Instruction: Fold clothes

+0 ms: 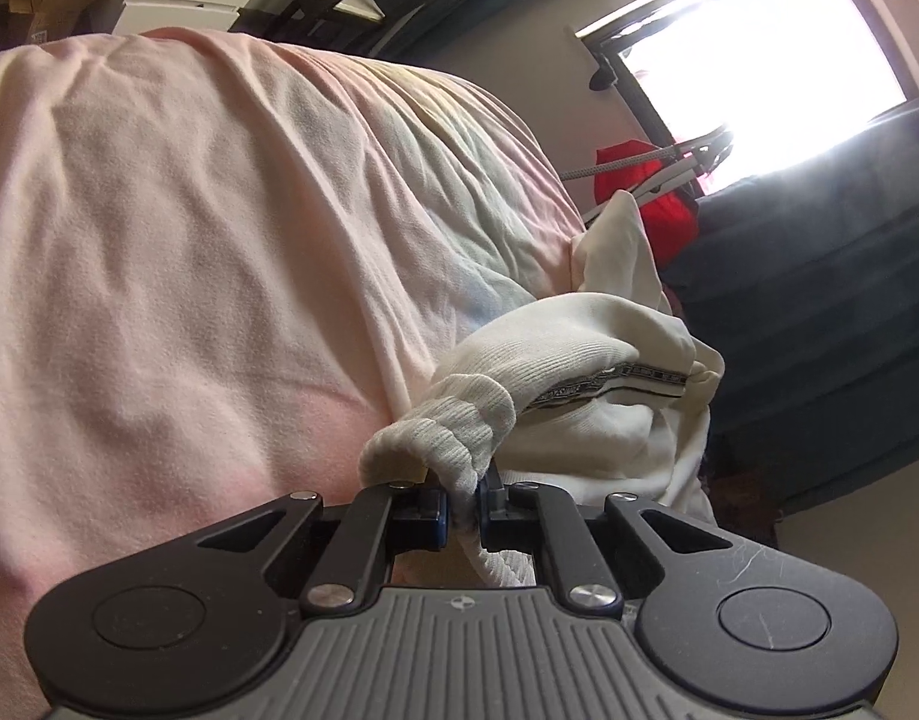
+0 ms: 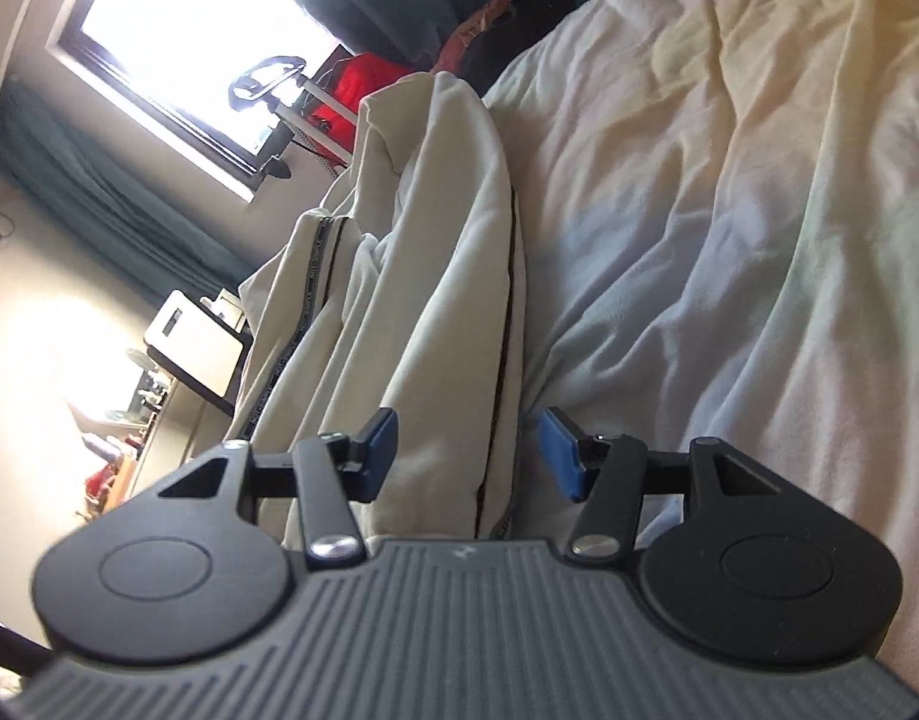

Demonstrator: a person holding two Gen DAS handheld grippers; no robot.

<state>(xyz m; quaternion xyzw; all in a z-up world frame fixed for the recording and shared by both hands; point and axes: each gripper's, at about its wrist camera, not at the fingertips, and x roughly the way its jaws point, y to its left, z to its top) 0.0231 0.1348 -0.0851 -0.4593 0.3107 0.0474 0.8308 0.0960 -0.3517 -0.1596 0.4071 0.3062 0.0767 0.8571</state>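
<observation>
A white garment [image 1: 609,348] with a dark patterned stripe lies bunched on a pale pink bed sheet [image 1: 189,240]. My left gripper [image 1: 462,498] is shut on the garment's ribbed cuff [image 1: 453,426], which bulges out just above the pads. In the right wrist view the same white garment [image 2: 435,240] stretches away in long folds along the edge of the sheet [image 2: 729,210]. My right gripper [image 2: 468,450] stands open around a thick fold of it. The fold lies close to the left blue pad and a gap shows at the right pad.
A bright window [image 1: 759,60] and dark teal curtains [image 1: 819,300] stand beyond the bed, with a red item [image 1: 633,180] on a rack near the window. The right wrist view shows a white box [image 2: 195,348] on a dark shelf and clutter below it.
</observation>
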